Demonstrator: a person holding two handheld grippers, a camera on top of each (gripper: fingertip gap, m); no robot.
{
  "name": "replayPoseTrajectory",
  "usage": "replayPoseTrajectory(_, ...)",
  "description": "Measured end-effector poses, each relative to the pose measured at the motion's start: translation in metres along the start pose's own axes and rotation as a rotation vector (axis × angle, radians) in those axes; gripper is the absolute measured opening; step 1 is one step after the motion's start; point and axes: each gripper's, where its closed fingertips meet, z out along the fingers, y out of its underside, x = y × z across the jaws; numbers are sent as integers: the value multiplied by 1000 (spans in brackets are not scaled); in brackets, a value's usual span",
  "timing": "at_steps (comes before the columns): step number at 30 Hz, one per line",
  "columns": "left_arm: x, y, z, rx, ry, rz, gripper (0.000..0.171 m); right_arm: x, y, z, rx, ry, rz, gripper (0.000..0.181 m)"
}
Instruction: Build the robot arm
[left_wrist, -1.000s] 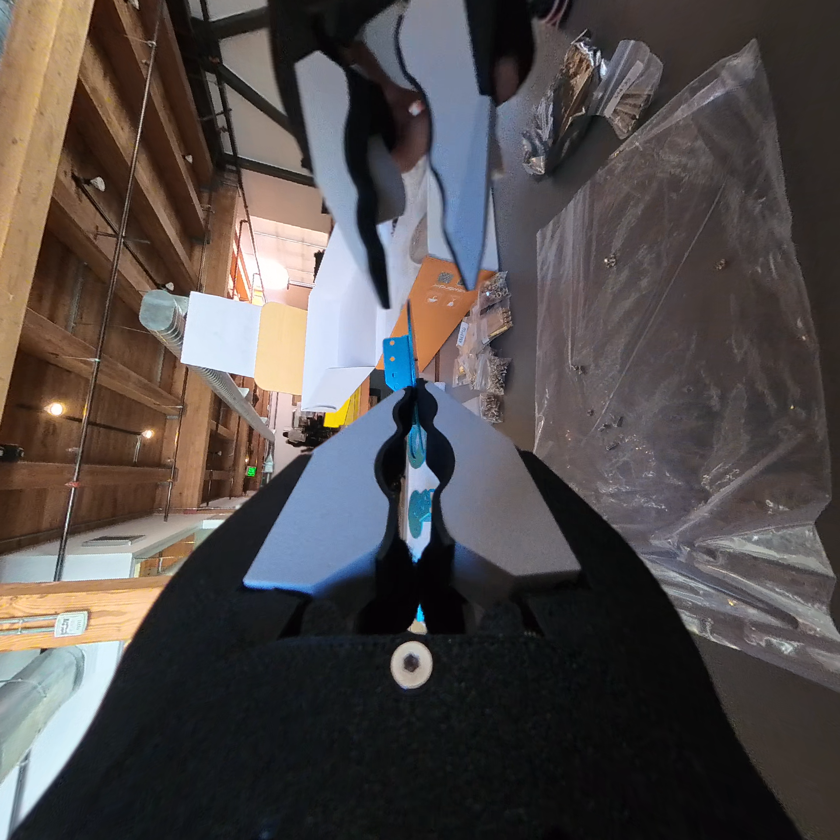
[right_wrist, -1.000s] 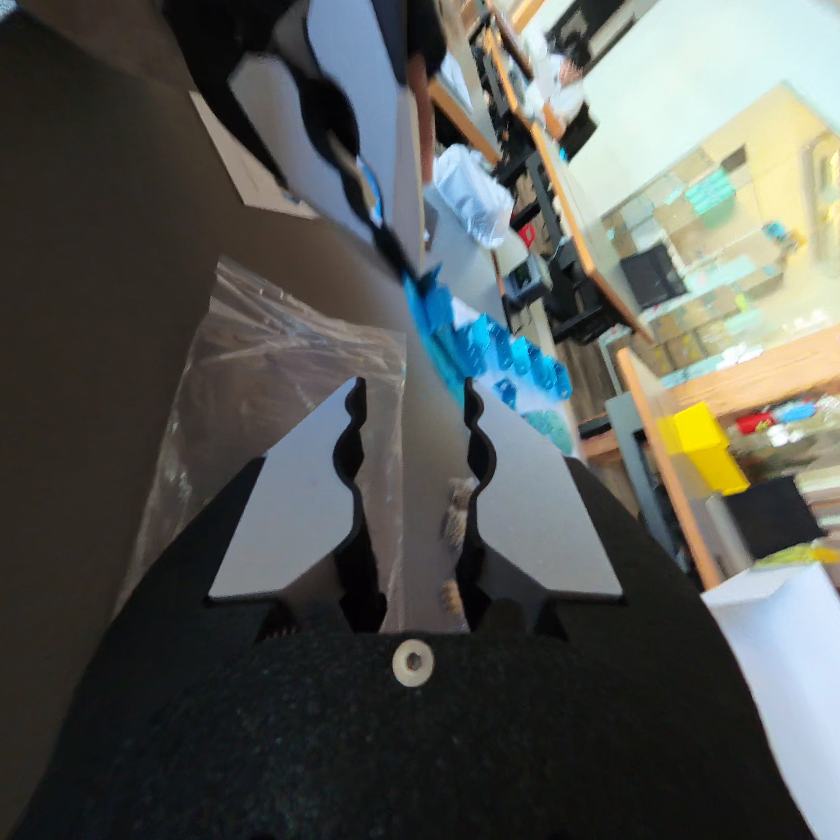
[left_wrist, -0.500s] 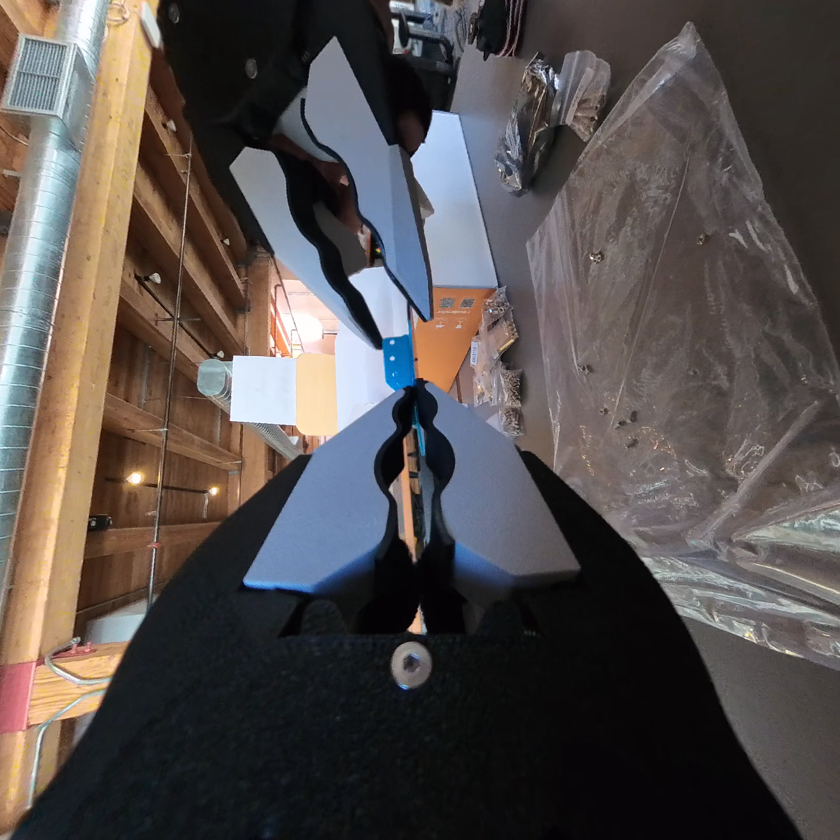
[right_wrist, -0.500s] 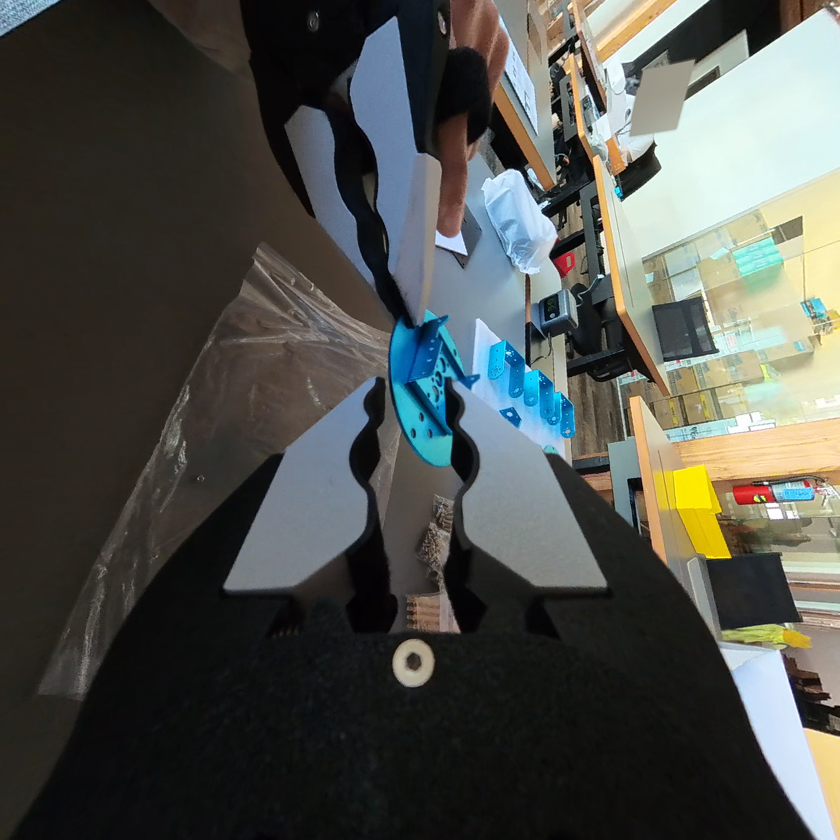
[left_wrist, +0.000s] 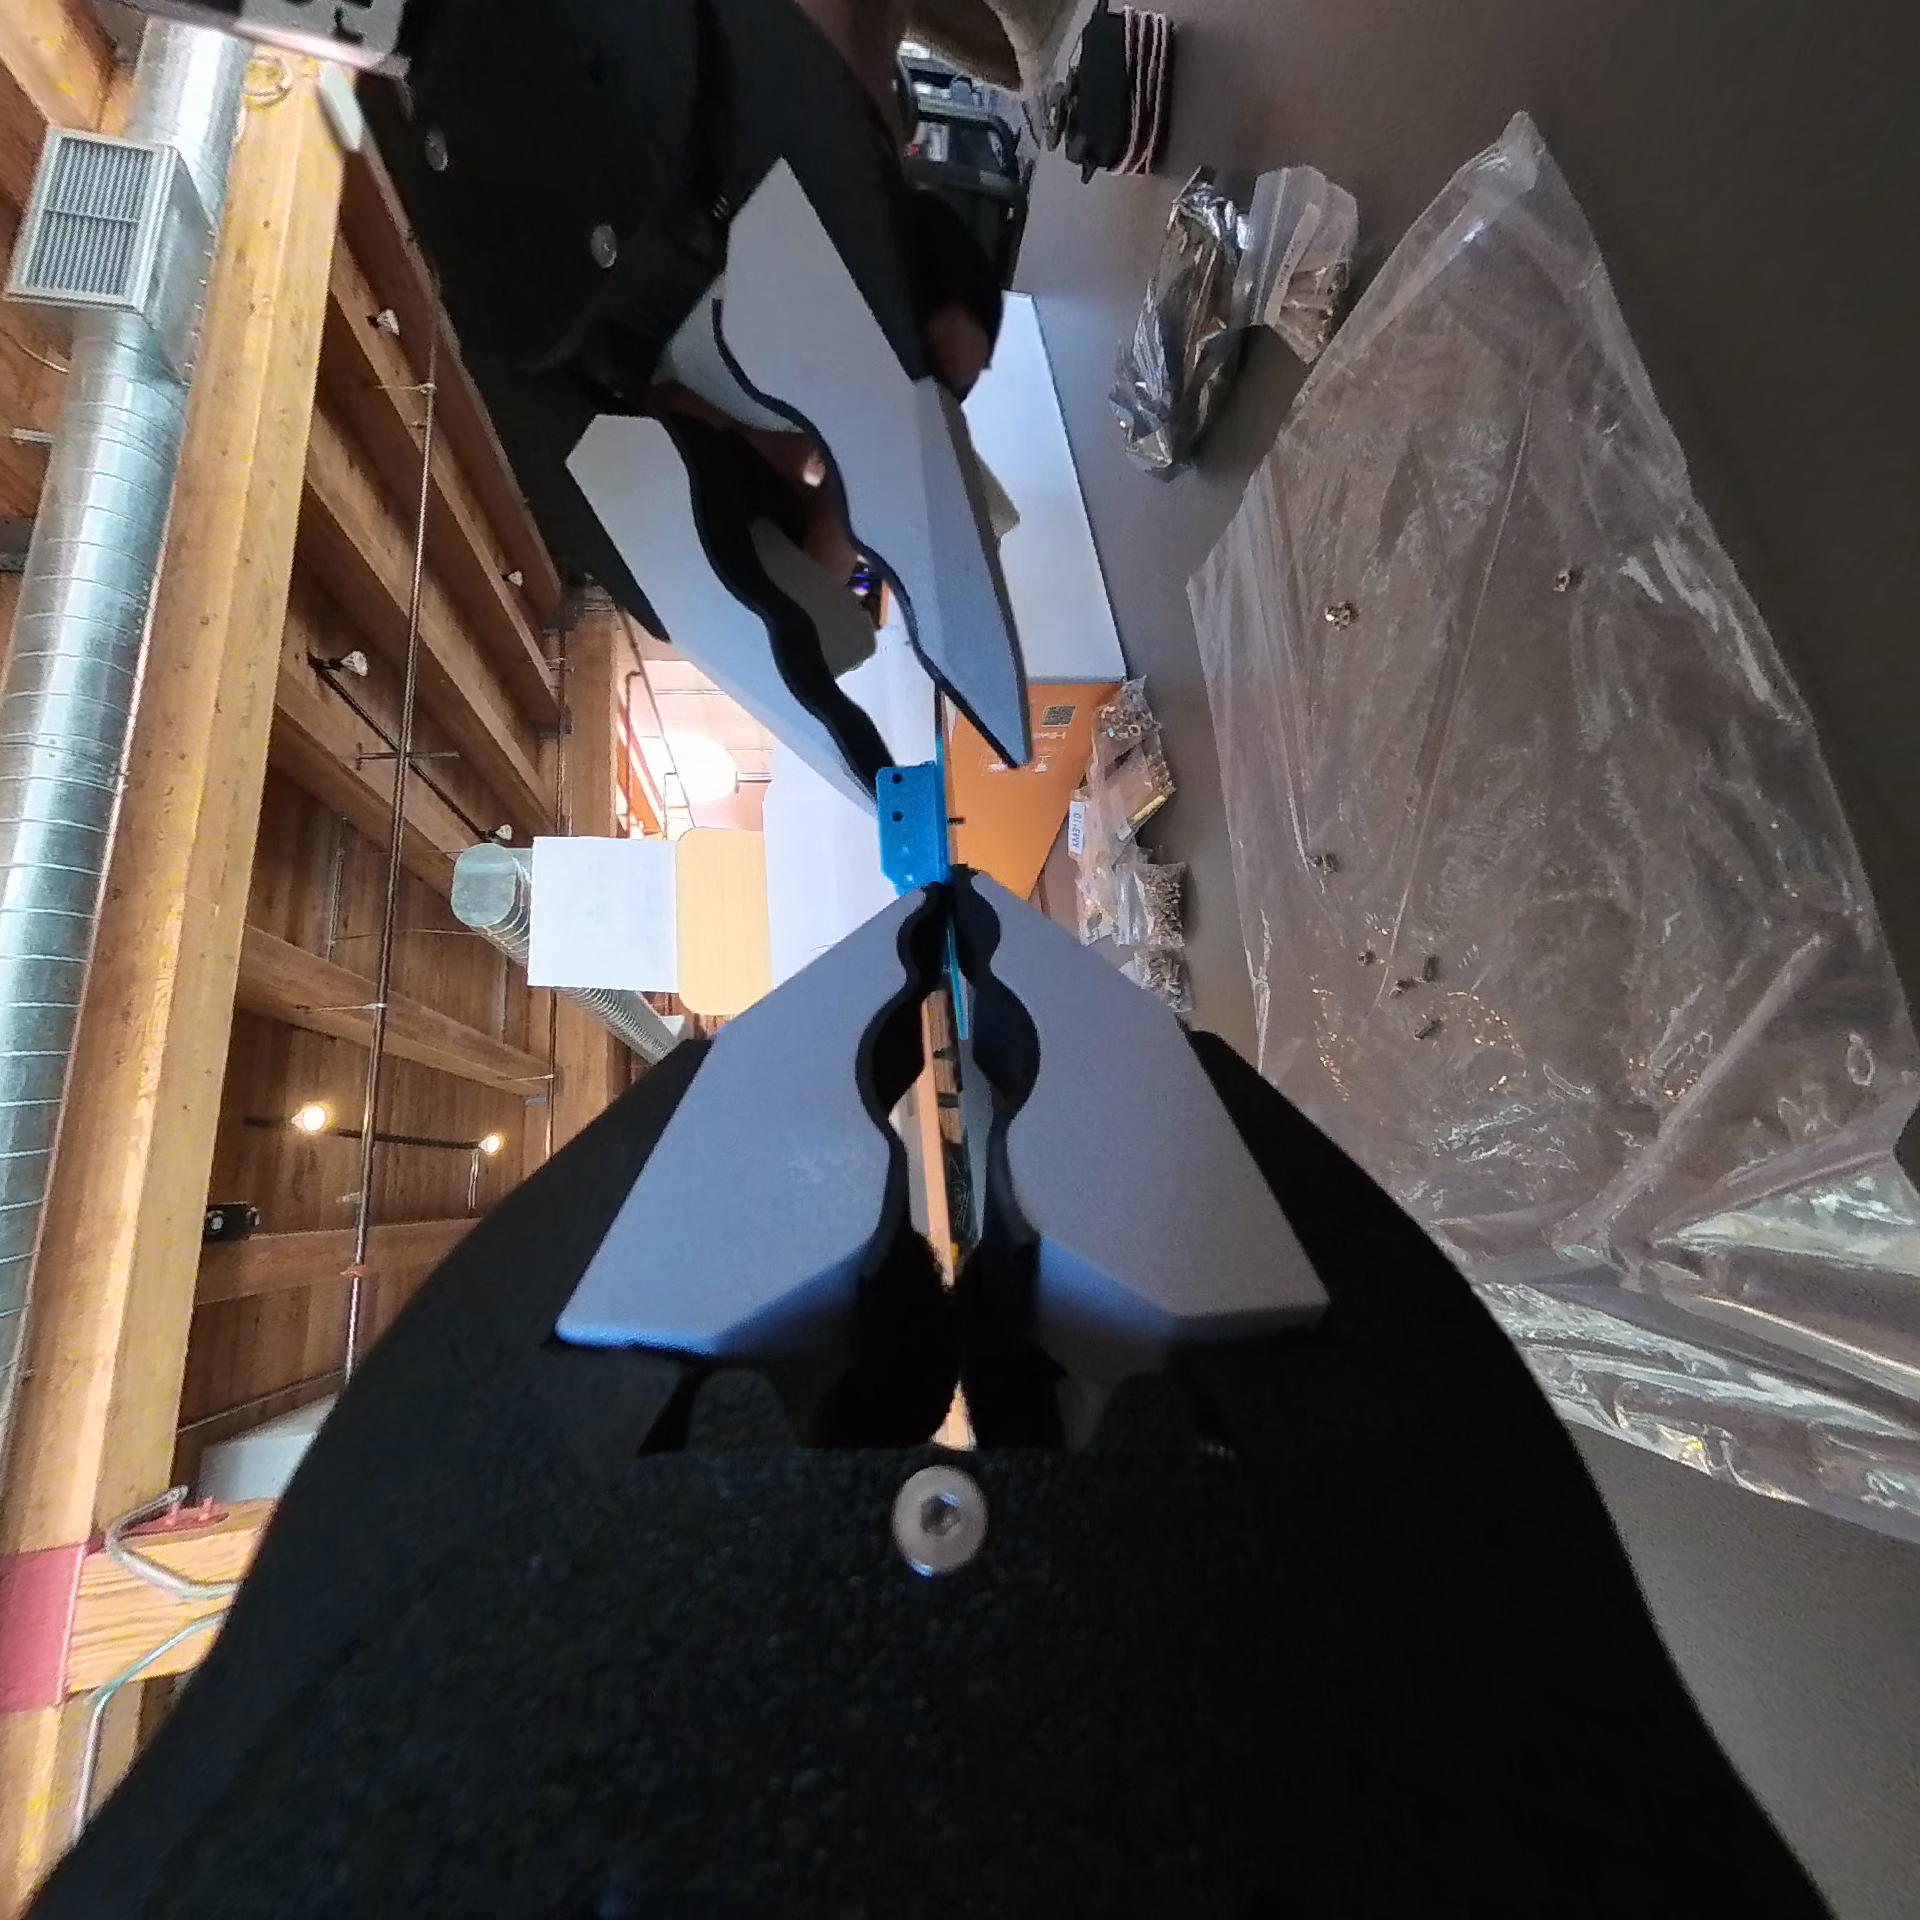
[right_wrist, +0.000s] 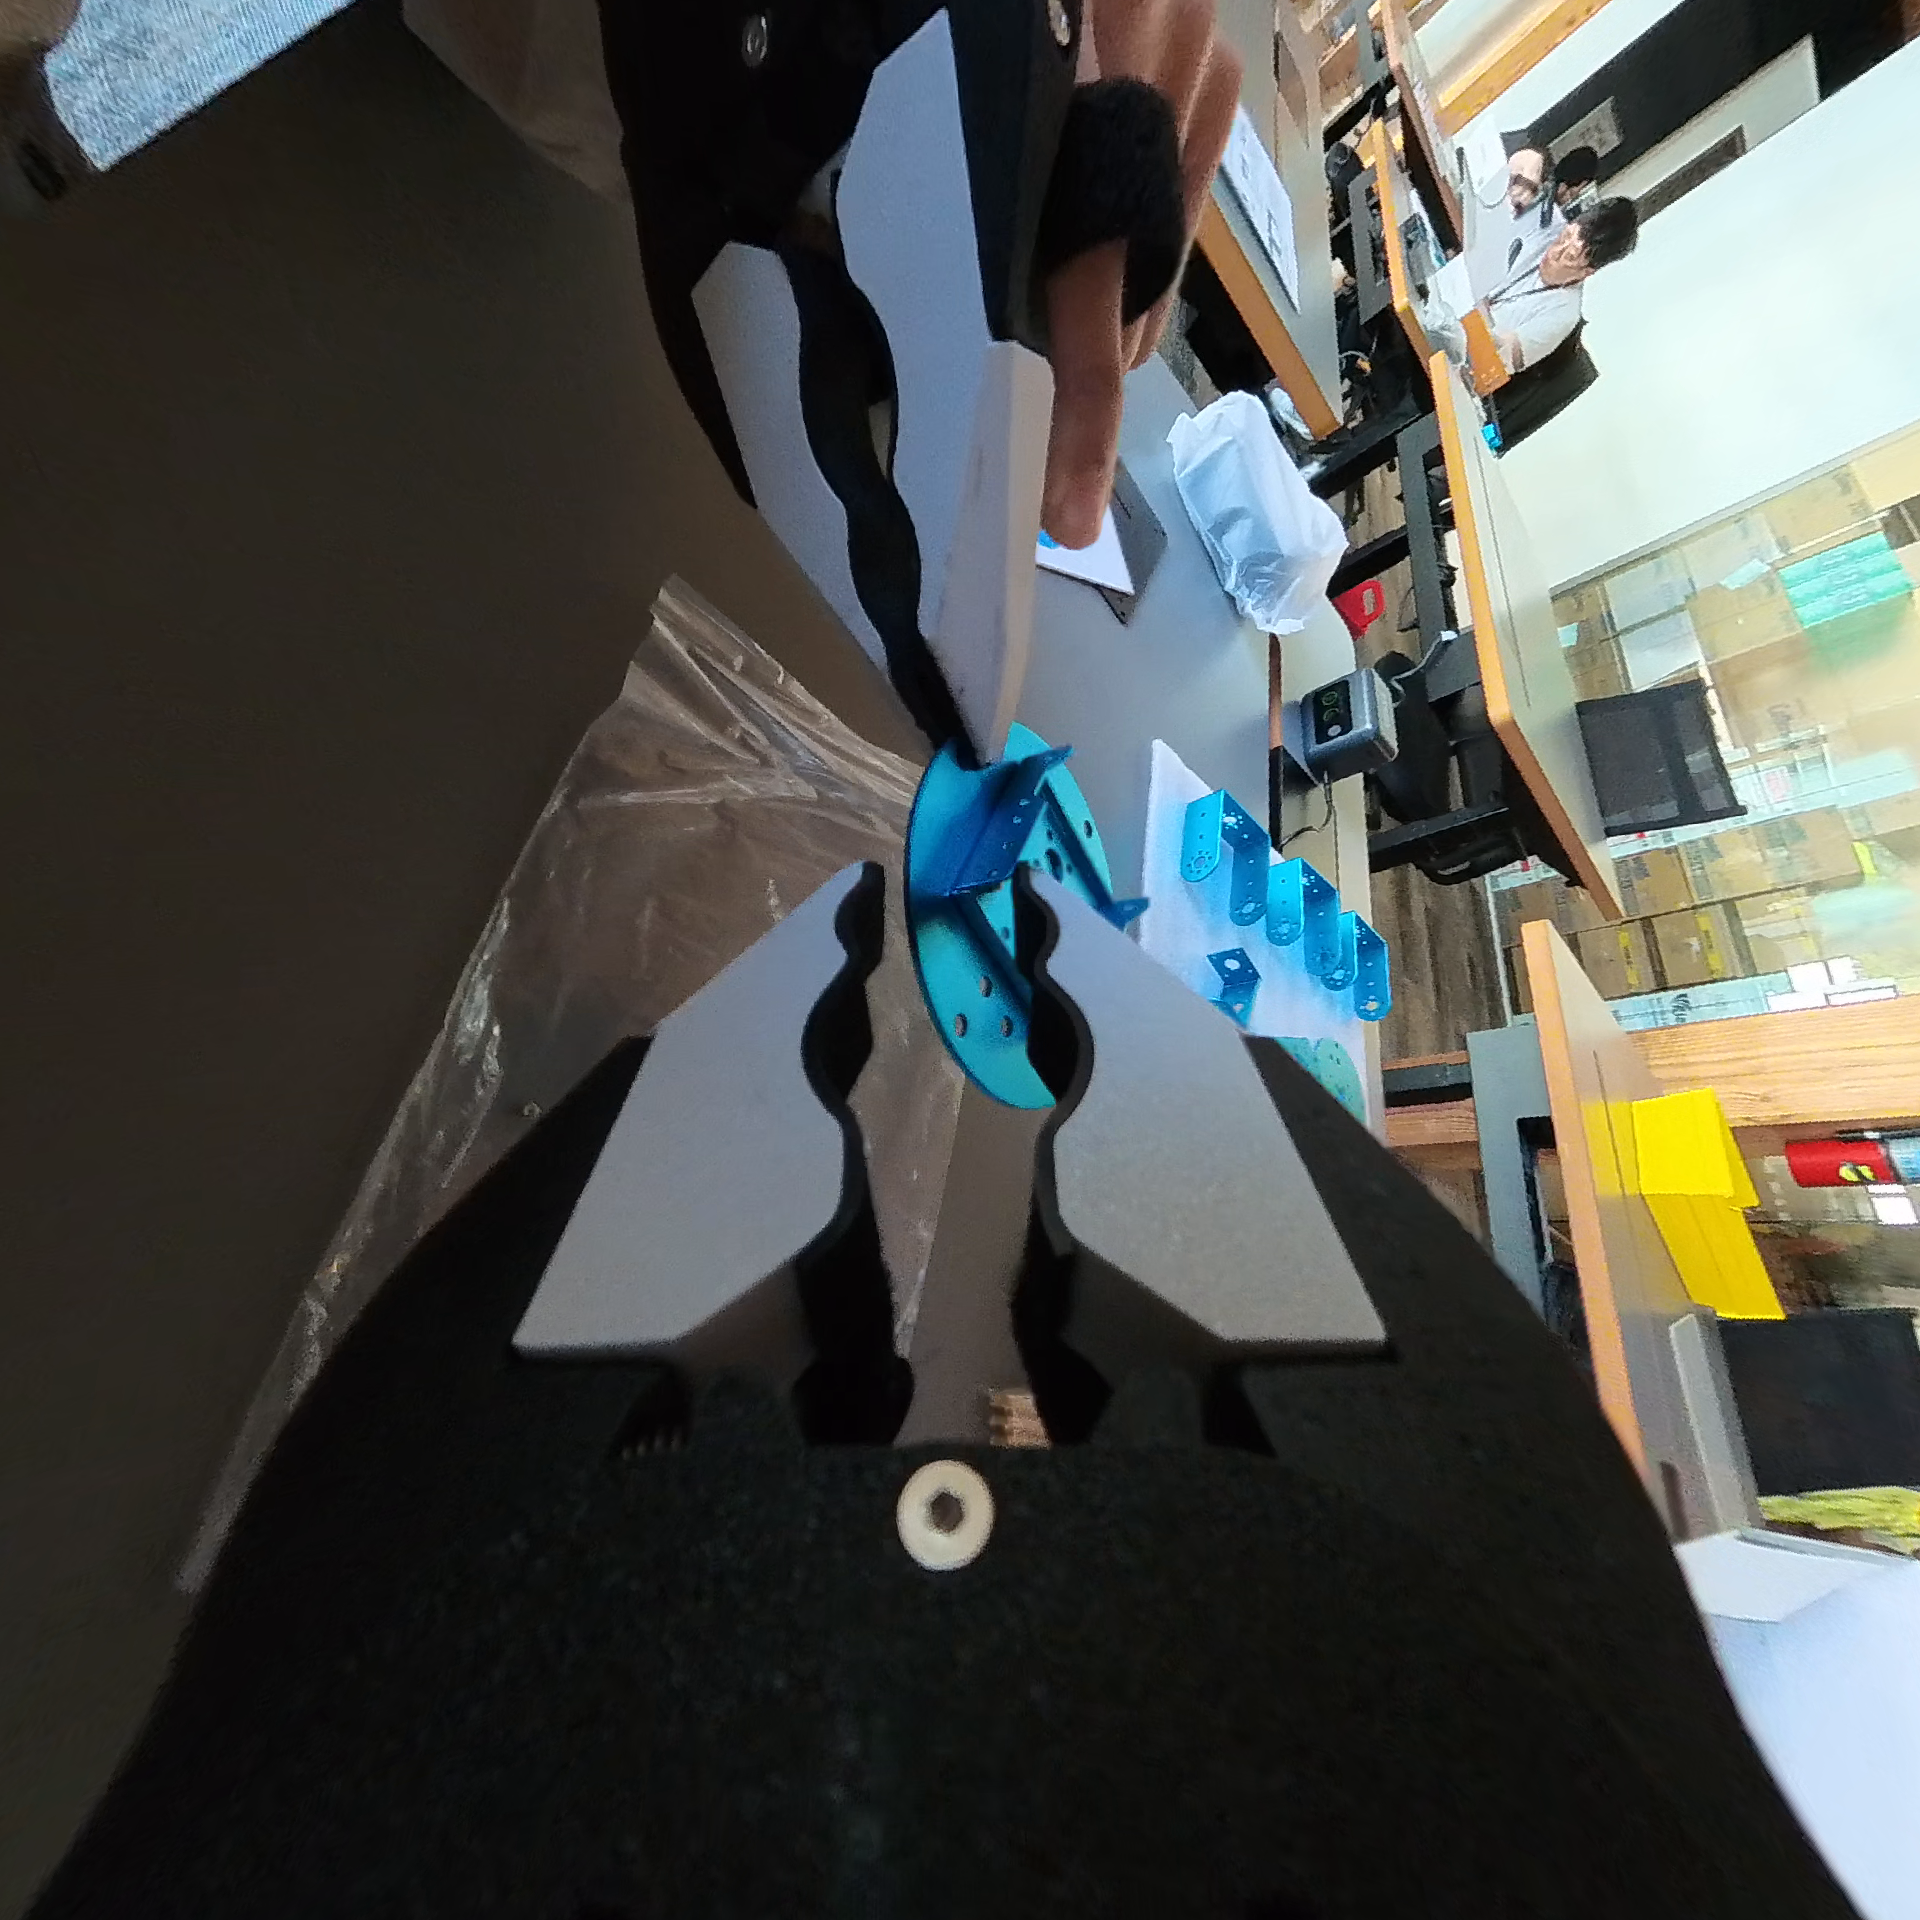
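Left gripper (left_wrist: 940, 888) pinched tight on the rim of a blue disc (right_wrist: 977, 997), held off the dark table (left_wrist: 1714, 156) and seen edge-on in the left wrist view. Bolted to the disc's face, a blue bracket (left_wrist: 912, 826).

Right gripper (right_wrist: 945, 883) spread apart, its tips on either side of the bracket. Whether either tip touches cannot be told.

Printed matter only on an orange card (left_wrist: 1023, 821) with a square code, and on paper labels on the small bags of screws (left_wrist: 1132, 904). No brand marks on the blue parts. Beside them a clear plastic bag (left_wrist: 1558, 779). Farther off, a row of blue brackets (right_wrist: 1288, 894) on white foam.

Compared with half a second ago: right gripper drawn nearer, its right tip now overlapping the disc — left grip unchanged.
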Motion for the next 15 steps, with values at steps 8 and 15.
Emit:
replayPoseTrajectory(8, -4, 1, -2, -9, -16, -44, 0, 3, -2, -1, -1, 28, -1, 19)
replayPoseTrajectory(15, -4, -1, -4, -2, -17, -39, 0, 6, -3, -1, -30, 76, -61, 11)
